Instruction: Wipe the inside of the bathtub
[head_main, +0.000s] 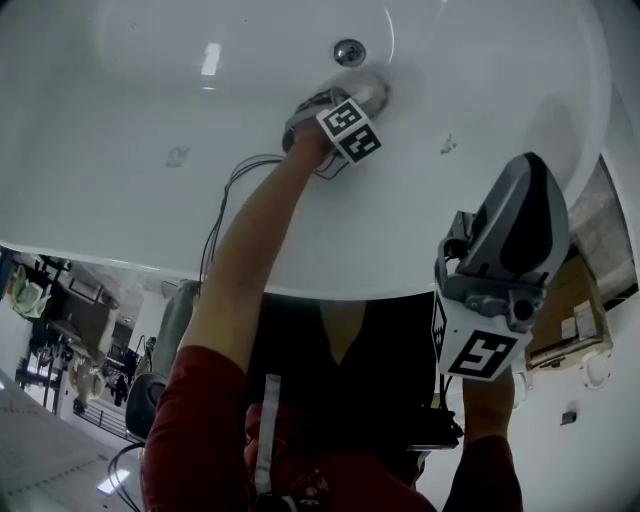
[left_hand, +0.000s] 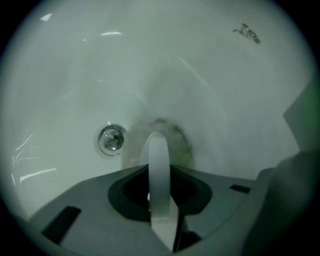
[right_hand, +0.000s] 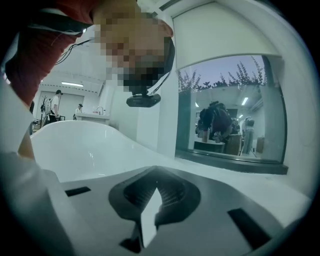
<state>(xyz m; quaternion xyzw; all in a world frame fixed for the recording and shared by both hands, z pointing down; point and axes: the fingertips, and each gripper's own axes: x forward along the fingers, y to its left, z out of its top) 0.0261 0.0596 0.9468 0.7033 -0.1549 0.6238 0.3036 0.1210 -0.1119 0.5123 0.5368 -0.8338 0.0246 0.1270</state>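
The white bathtub (head_main: 120, 190) fills the top of the head view, with its round metal drain (head_main: 349, 52) at the far end. My left gripper (head_main: 372, 95) reaches down to the tub floor just below the drain. In the left gripper view the left gripper (left_hand: 159, 142) is shut on a fuzzy grey-green cloth (left_hand: 177, 137) pressed to the floor, right of the drain (left_hand: 111, 139). My right gripper (head_main: 505, 240) hangs over the near rim, outside the basin. In its own view the right gripper (right_hand: 150, 200) is shut, holds nothing and points away from the tub.
Small dark smudges mark the tub floor (head_main: 177, 155) (head_main: 448, 145), and one smudge (left_hand: 247, 34) shows far from the cloth. A cable (head_main: 225, 200) trails along the left arm. A cardboard box (head_main: 570, 320) stands on the floor right of the tub. A window (right_hand: 230, 110) faces the right gripper.
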